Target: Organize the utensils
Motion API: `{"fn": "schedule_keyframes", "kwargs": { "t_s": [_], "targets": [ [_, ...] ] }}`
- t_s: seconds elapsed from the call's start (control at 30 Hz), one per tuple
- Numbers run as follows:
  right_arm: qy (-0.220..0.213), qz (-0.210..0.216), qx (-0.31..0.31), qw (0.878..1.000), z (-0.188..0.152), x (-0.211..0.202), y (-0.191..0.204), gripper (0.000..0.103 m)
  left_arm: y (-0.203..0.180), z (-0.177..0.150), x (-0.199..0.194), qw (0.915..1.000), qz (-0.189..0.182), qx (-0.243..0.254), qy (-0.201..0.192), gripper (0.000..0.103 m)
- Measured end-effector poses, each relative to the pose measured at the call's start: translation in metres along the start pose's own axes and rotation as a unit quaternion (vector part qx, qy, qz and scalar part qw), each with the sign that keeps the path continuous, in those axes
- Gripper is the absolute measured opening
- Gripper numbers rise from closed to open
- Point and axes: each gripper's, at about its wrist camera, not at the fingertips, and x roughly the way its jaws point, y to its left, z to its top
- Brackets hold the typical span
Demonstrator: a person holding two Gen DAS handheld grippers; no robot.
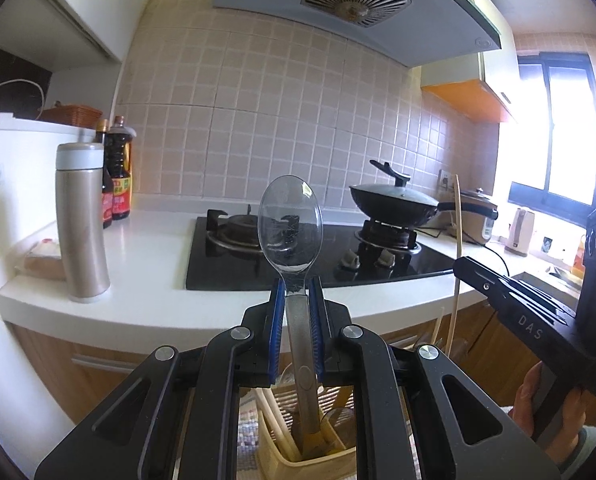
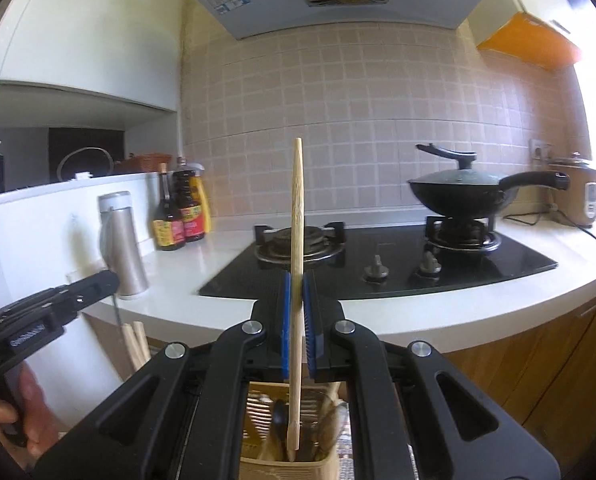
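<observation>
Holding: we grip two utensils upright, one in each gripper, in front of the counter.
Left gripper: our jaws are closed tight on the grey handle of a clear plastic spoon; its bowl stands above the blue pads, and its lower end reaches down into the holder.
Right gripper: our jaws are pinched almost fully together on a single wooden chopstick, which rises above the pads and runs down into the holder.
Holder: we see a beige slatted utensil holder below both grippers, with other utensils standing in it.
Counter: we see a stove, a covered wok, a steel flask and sauce bottles.
</observation>
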Motion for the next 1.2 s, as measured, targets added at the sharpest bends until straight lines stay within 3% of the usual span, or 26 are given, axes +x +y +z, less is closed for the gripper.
{"fn": "schedule_keyframes", "kwargs": {
  "t_s": [0.2, 0.57, 0.7, 0.77, 0.8, 0.83, 0.9, 0.93, 1.03, 1.1, 1.2],
  "targets": [
    [-0.021, -0.027, 0.002, 0.999, -0.016, 0.004, -0.003, 0.005, 0.004, -0.015, -0.001, 0.9999, -0.001, -0.009, -0.013, 0.011],
    [-0.014, -0.018, 0.012, 1.0, -0.027, 0.004, -0.005, 0.005, 0.011, -0.028, 0.001, 0.9997, -0.011, -0.015, -0.016, 0.012],
    [-0.006, -0.002, 0.017, 1.0, -0.025, -0.01, -0.006, 0.009, 0.011, -0.03, -0.008, 0.9995, -0.023, -0.017, -0.012, 0.032],
    [0.0, 0.002, 0.021, 1.0, -0.024, -0.021, -0.008, 0.017, 0.01, -0.029, -0.017, 0.9994, -0.028, -0.016, -0.009, 0.033],
    [0.001, 0.003, 0.021, 1.0, -0.024, -0.027, -0.009, 0.019, 0.009, -0.029, -0.023, 0.9994, -0.03, -0.017, -0.01, 0.038],
    [0.003, 0.007, 0.023, 1.0, -0.023, -0.035, -0.01, 0.024, 0.009, -0.029, -0.029, 0.9992, -0.032, -0.02, -0.011, 0.044],
    [0.008, 0.016, 0.031, 0.999, -0.022, -0.054, -0.013, 0.038, 0.008, -0.028, -0.046, 0.9986, -0.04, -0.028, -0.02, 0.067],
    [0.008, 0.017, 0.033, 0.999, -0.022, -0.061, -0.014, 0.051, 0.007, -0.028, -0.056, 0.9983, -0.043, -0.03, -0.025, 0.069],
    [0.012, 0.02, 0.038, 0.999, -0.023, -0.089, -0.014, 0.053, 0.002, -0.03, -0.081, 0.9979, -0.047, -0.032, -0.03, 0.075],
    [0.017, 0.022, 0.036, 0.999, -0.026, -0.108, -0.012, 0.054, -0.003, -0.034, -0.099, 0.9976, -0.046, -0.035, -0.037, 0.086],
    [0.02, 0.03, 0.023, 0.999, -0.032, -0.132, -0.006, 0.066, -0.009, -0.04, -0.125, 0.9969, -0.03, -0.042, -0.059, 0.095]
  ]
}}
